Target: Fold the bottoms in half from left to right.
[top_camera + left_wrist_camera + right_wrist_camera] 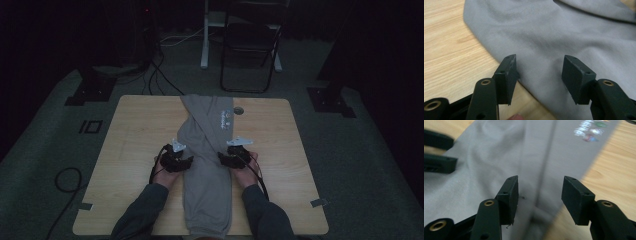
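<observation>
On the bench (pixel 135 130), along its middle line: one grey garment (pixel 207 170), partly folded, sleeves crossed over the upper body, a small printed logo (pixel 224 119) on the far sleeve; near hem reaching the bench's near edge, far end reaching its far edge.

Left hand-held gripper (pixel 176 159): just beside the garment's left edge, about midway along its length; jaws spread wide, nothing between them; in the left gripper view (pixel 539 77) the cloth's curved edge runs under the gap, bare wood on the outer side.

Right hand-held gripper (pixel 234 156): just beside the garment's right edge, level with its partner; jaws likewise apart and empty; in the right gripper view (pixel 539 197) a fold line of the cloth runs between the jaws, the logo (pixel 590 131) farther off.

Step in hand, as judged: approach for a two-sided pinch at the garment's flanks, ahead of a further fold.

Next move, as judged: each jaw pair lowered to straddle its cloth edge and close on all layers together; a shallow bite risks lifting the top layer alone.

Edges and room: broad bare wood left and right of the garment, ample for sideways travel; little spare beyond the garment's far end, where a small round fitting (pixel 238 110) sits just right of the sleeve; a chair (pixel 250 45) stands well beyond, off the bench.
</observation>
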The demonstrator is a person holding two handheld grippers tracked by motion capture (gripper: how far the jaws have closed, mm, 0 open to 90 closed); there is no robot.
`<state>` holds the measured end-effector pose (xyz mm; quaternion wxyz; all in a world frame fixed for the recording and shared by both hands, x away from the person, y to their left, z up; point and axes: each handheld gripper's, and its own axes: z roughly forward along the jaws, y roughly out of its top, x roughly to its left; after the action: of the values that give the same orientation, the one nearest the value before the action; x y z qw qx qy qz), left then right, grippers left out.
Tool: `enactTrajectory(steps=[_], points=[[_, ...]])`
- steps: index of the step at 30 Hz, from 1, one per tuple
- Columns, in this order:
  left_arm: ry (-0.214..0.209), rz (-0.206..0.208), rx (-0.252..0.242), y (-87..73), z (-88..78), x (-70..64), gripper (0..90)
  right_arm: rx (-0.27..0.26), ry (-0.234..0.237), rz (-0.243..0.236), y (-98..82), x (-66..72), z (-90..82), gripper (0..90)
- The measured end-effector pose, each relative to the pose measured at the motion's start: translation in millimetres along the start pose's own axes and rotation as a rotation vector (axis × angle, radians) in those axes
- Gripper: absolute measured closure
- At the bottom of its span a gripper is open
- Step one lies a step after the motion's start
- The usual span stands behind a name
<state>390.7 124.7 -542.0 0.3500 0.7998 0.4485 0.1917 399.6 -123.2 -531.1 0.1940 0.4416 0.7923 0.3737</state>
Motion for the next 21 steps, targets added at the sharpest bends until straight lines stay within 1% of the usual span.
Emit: enactTrajectory(steps=[2,3,4,5,7,8,9,10,12,14,17,19,21], points=[[0.0,0.001,0.001,1.3,1.2,-0.2,47.8,0.038,-0.017,-0.02,1.7,3.1,10.6,46.7],[-0.001,0.002,0.001,1.5,1.5,-0.3,48.2,0.052,-0.028,-0.021,1.5,2.7,13.9,48.3],[-0.002,0.003,-0.002,1.1,1.5,-0.2,48.2,0.062,-0.044,-0.013,0.6,0.7,15.4,49.6],[-0.005,0.003,-0.002,0.7,1.3,0.2,48.2,0.061,-0.048,0.017,-0.1,-3.0,14.5,52.5],[-0.006,0.001,-0.002,0.7,1.2,0.6,48.2,0.06,-0.094,0.089,-2.3,-11.7,10.2,56.9],[-0.005,0.003,0.001,1.1,1.2,0.6,48.1,0.057,-0.101,0.118,-3.7,-17.1,8.2,61.7],[-0.005,0.001,0.0,1.5,1.4,0.4,48.0,0.057,-0.102,0.14,-4.9,-21.3,6.7,64.9],[-0.006,-0.003,-0.003,1.6,1.8,0.3,47.9,0.058,-0.101,0.147,-5.4,-24.0,5.4,68.0],[-0.007,-0.002,-0.006,1.6,2.4,0.1,47.9,0.059,-0.089,0.137,-4.4,-25.5,4.4,74.1],[-0.007,-0.001,-0.006,2.2,2.9,0.3,48.9,0.064,-0.077,0.114,-1.4,-23.7,4.8,81.1],[-0.009,0.007,-0.012,1.4,2.9,-0.8,52.8,0.071,-0.078,0.099,1.8,-22.2,7.4,90.0],[-0.011,0.01,-0.018,-0.3,2.0,-2.5,56.2,0.088,-0.077,0.11,-0.2,-22.9,8.9,90.0],[-0.012,0.013,-0.02,-1.8,0.7,-5.7,57.6,0.08,-0.074,0.106,-3.2,-23.6,6.4,90.0]])
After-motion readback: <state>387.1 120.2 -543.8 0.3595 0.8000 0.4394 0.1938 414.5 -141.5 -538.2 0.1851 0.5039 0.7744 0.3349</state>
